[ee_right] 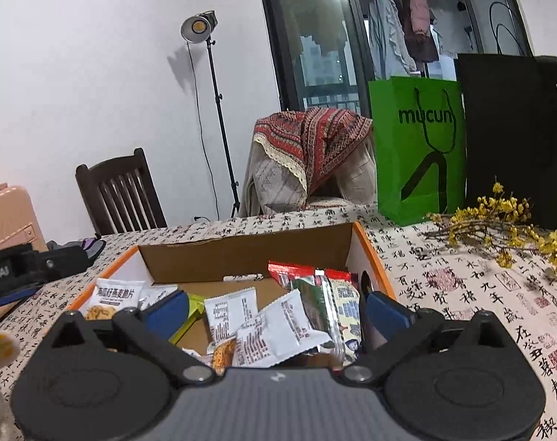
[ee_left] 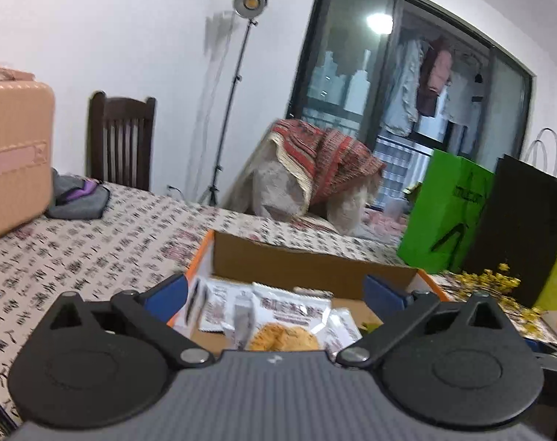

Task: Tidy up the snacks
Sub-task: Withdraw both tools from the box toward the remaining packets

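Both your left gripper (ee_left: 278,290) and right gripper (ee_right: 278,305) hang released over the snack packets (ee_right: 278,327) in the cardboard box (ee_right: 241,253), green bag (ee_right: 418,147) at one o'clock.

Each gripper has a grey ribbed body with a small white mark, two round black discs, black arms joined by shiny silver screws, and blue finger pads: left gripper (ee_left: 282,290), right gripper (ee_right: 278,310).

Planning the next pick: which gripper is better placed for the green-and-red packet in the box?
Probably the right gripper: open, with the green-and-red packet just ahead inside the box.
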Demonstrator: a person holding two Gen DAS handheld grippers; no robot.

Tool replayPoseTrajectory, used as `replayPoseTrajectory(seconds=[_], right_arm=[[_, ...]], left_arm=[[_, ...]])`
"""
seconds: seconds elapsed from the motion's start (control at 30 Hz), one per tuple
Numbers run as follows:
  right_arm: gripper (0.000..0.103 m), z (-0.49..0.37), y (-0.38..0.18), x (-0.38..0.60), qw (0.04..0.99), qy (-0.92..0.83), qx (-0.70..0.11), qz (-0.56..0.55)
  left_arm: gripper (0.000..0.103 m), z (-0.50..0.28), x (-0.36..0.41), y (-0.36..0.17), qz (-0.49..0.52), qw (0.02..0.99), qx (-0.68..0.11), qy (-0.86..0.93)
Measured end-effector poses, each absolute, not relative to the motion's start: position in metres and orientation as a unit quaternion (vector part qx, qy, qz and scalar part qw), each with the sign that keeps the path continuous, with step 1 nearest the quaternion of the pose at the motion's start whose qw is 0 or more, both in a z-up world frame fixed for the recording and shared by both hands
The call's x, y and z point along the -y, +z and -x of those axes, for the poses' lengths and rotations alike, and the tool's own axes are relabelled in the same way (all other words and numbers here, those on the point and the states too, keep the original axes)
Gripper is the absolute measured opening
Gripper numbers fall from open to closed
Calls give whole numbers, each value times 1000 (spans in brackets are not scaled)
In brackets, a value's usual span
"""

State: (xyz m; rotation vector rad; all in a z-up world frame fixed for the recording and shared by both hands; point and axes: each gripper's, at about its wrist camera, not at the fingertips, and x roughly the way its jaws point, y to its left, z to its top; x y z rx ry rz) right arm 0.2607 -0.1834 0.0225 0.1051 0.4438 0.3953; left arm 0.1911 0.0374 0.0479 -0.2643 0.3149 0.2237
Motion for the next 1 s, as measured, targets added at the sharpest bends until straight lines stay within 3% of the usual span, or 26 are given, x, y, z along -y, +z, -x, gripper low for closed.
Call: replayPoseTrajectory(seconds=[1.0], right_arm=[[103,-201,55,220,962,171,-211,-38]], left_arm=[[103,-126,-18,79,124,977,-157,79]])
